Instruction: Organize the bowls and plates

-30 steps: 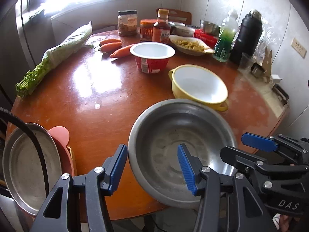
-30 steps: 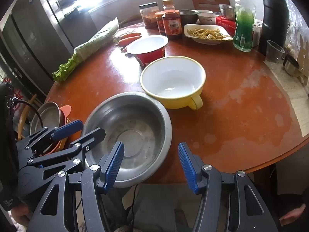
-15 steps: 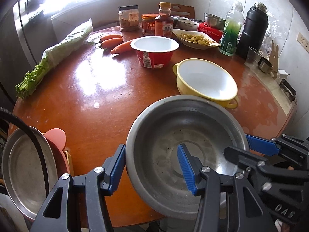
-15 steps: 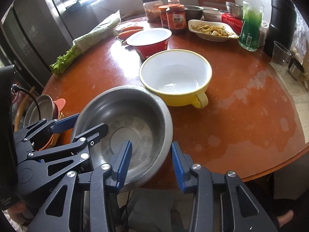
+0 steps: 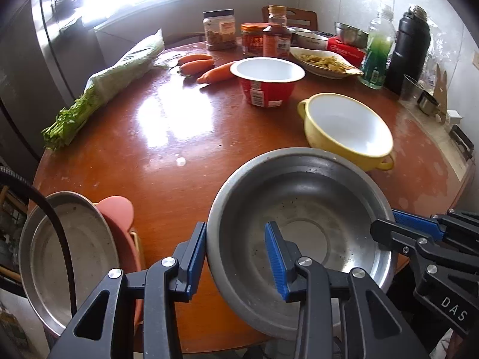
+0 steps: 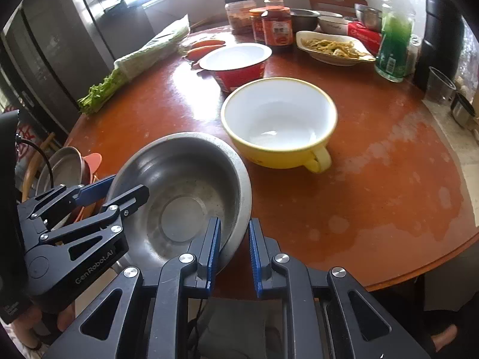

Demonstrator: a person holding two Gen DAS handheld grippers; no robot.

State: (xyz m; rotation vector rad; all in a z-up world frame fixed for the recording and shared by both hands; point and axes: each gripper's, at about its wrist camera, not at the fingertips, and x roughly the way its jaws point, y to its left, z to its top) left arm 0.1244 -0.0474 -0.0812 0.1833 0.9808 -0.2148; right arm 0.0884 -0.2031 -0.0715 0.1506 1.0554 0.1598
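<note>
Left tongs: standing fairly wide apart, straddling the near-left rim of the steel bowl; the left pad is lying outside the wall, the right pad inside the basin; whether they are pressing on the metal cannot be told.
Right tongs: closing narrowly on the bowl's near-right rim, one blue pad inside the wall and one outside, gripping it.
Steel bowl: sitting tilted at the near edge of the counter, its near side hanging past the edge between the two tools.
Yellow bowl: standing upright with a white inside, just beyond the steel bowl toward the counter's middle, handle pointing to the near right.
Red cup bowl: resting farther back, behind the yellow bowl, near the carrots.
Steel plate: leaning upright off the near-left edge of the counter, beside a pink dish.
Celery bundle: lying along the left edge.
Far edge: jars, a dish of food, a green bottle and a black flask are crowding together.
</note>
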